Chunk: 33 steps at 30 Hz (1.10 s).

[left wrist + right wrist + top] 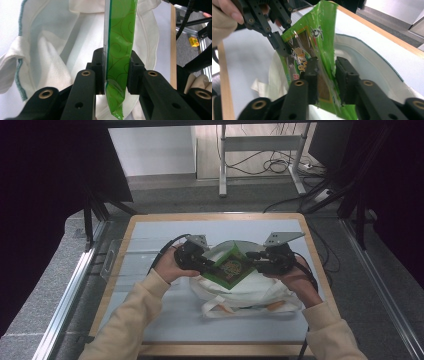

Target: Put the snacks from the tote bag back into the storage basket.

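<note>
On the high view, the left gripper (207,262) sits at about nine o'clock from the green snack packet (230,267), held in the person's left hand (170,265). In the left gripper view its jaws stand part-way closed and clamp the edge of the packet (120,45) between both pads; the packet stands upright and edge-on there, running from the bottom of the picture up toward twelve o'clock. Behind it lies the white cloth bag (45,50), its teal-stitched rim curling at the nine o'clock side.

In the middle of the high view the packet hangs tilted, one corner pointing down into the open mouth of the bag (250,297), which lies crumpled on the pale surface (150,320) toward six o'clock from the packet.

At three o'clock from the packet is the right gripper (256,261), held in the right hand (295,280). In the right gripper view its jaws stand part-way open on either side of the packet (317,37): the left pad lies against the printed face, while a narrow gap shows between the wrapper and the right pad, so this grip looks loosened. The left gripper (280,45) pinches the packet's far edge at about ten o'clock, above the bag's opening (367,52).
</note>
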Available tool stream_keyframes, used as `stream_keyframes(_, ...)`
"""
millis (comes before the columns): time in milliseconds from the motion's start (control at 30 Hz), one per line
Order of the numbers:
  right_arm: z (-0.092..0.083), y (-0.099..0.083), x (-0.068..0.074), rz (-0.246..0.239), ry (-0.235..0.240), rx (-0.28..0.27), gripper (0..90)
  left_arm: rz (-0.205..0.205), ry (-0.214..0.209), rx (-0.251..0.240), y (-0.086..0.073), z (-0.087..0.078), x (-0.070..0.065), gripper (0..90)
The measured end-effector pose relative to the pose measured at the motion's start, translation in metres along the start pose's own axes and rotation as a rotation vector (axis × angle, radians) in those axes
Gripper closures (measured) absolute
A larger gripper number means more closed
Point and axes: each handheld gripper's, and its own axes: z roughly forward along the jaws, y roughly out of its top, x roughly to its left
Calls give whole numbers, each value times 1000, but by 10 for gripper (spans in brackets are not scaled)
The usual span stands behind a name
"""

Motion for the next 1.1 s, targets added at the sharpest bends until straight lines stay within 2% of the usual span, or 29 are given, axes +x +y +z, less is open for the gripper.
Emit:
stream_keyframes(100, -5, -2, 0, 32, -19, -25, 543, -6, 19, -20, -2, -3, 0, 733)
stream_keyframes(167, -7, -3, 0, 43, -26, -35, 523, -7, 20, -26, -2, -4, 1, 733)
stream_keyframes(200, -12, -7, 0, 73, -47, -62, 464, -19, 22, -47, -3, -7, -1, 732)
stream_keyframes(333, -16, -17, -1, 137, -70, -108, 417, -33, 52, -66, -5, -9, -2, 732)
stream_keyframes(467, -15, -29, 0, 184, -82, -107, 377, -44, 70, -75, -8, -9, -3, 732)
stream_keyframes(600, -11, -38, 2, 239, -85, -115, 337, -59, 81, -105, -13, -9, -4, 731)
stream_keyframes(633, -11, -38, 2, 239, -85, -115, 337, -59, 81, -105, -13, -9, -4, 731)
stream_keyframes(667, -9, -42, 3, 274, -78, -134, 325, -64, 91, -118, -16, -8, -6, 731)
stream_keyframes(700, -8, -43, 4, 283, -76, -134, 320, -63, 89, -118, -17, -9, -6, 731)
stream_keyframes(867, 0, -50, 8, 305, -67, -144, 309, -84, 81, -144, -25, -8, -9, 731)
stream_keyframes(1000, 7, -54, 13, 282, -87, -114, 304, -72, 89, -150, -30, -9, -10, 730)
stream_keyframes(1100, 11, -56, 16, 277, -82, -104, 303, -81, 93, -167, -34, -11, -11, 730)
